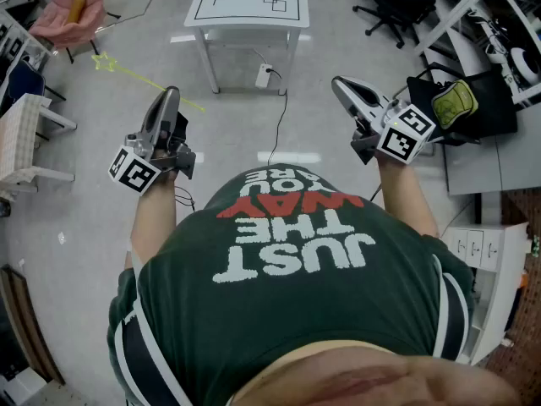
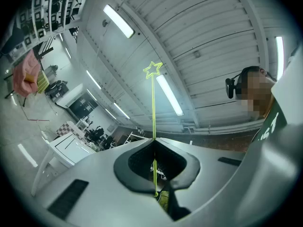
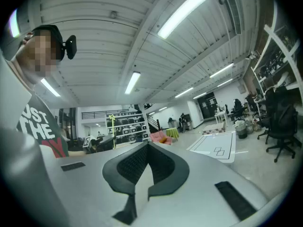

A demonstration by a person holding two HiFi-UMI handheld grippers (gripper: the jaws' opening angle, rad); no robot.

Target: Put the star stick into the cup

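Observation:
The star stick [image 1: 135, 76] is a thin yellow-green rod with an outlined star at its end. My left gripper [image 1: 172, 94] is shut on it partway along, held up in front of the person's chest, with the star end pointing away to the left. In the left gripper view the rod rises from between the closed jaws [image 2: 154, 141] to the star [image 2: 152, 69] against the ceiling. My right gripper [image 1: 345, 87] is raised at the right, shut, with nothing in it [image 3: 147, 144]. From the right gripper view the star [image 3: 112, 118] shows small in the distance. No cup is in view.
A white table [image 1: 249, 2] stands ahead on the grey floor, with a cable running back from it. A pink-draped chair [image 1: 76, 15] and a white chair [image 1: 25, 134] stand at the left. A black bag [image 1: 461, 100], office chairs and a white cabinet [image 1: 486, 256] are at the right.

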